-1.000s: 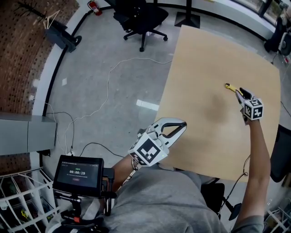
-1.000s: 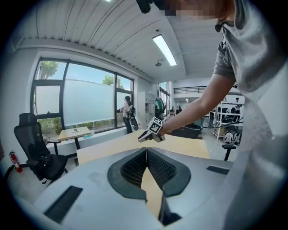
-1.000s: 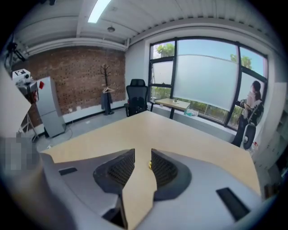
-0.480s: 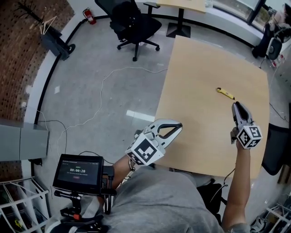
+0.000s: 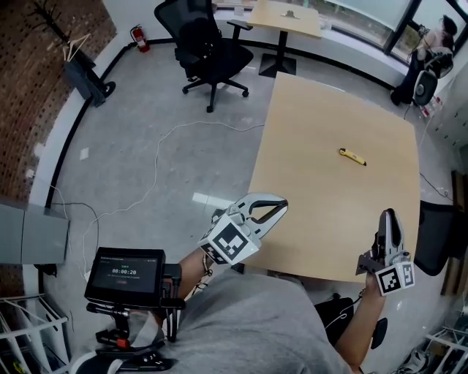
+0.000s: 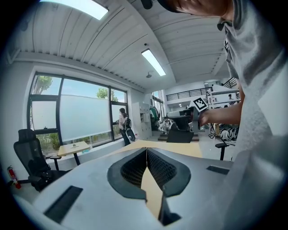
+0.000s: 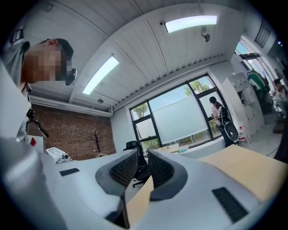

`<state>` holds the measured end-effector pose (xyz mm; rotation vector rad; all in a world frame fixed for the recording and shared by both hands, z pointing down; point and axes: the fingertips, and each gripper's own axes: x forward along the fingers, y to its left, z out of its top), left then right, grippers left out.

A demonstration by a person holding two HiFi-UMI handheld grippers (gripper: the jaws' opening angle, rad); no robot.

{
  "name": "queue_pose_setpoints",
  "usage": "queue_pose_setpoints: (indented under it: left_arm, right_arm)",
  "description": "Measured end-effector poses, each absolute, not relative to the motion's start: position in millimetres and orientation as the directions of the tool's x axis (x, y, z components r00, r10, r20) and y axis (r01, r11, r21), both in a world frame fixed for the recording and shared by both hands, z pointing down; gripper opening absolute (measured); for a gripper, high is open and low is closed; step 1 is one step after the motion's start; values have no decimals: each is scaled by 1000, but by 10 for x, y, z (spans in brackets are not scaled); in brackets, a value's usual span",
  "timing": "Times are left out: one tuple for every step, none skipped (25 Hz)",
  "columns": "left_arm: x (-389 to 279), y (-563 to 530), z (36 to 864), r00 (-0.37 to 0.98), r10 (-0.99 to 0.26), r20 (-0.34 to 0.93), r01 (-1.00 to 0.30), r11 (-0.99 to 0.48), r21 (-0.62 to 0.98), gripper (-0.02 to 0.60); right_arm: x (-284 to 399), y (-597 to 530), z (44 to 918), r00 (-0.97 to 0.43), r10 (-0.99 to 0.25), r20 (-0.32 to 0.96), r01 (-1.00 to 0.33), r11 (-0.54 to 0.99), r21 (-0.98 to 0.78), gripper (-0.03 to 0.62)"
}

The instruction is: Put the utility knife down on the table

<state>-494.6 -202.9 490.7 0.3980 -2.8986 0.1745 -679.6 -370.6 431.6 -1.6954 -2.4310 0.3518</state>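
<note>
The yellow utility knife lies flat on the light wooden table, towards its far right part, with nothing touching it. My right gripper hangs off the table's near right corner, well short of the knife; its jaws stand a narrow gap apart and hold nothing, as the right gripper view also shows. My left gripper hovers at the table's near left edge, shut and empty. In the left gripper view its pads meet at the tips.
A black office chair and a small desk stand beyond the table. A white cable runs over the grey floor. A timer screen sits at bottom left. Another dark chair is by the table's right edge.
The right gripper let go of the knife, which now lies on the table, and drew back towards me past the near right corner. The left gripper barely moved.
</note>
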Motion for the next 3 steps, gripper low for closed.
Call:
queue_pose_setpoints:
  left_arm:
    - [-4943,-2038,4890,-941,-258,220,-283,955,-93,5]
    - [-4939,-2049,4875,-940,-262,217,-288,953,-97,5]
    - [-4934,-2061,4860,-939,-267,215,-293,951,-102,5]
  right_arm:
    - [-6723,-3744,4249,-346,938,-19,902,327,-283,74]
    - [-6650,-3776,4181,-344,938,-31,904,322,-282,74]
    - [-6578,-3807,4113,-342,939,-42,906,318,-278,74]
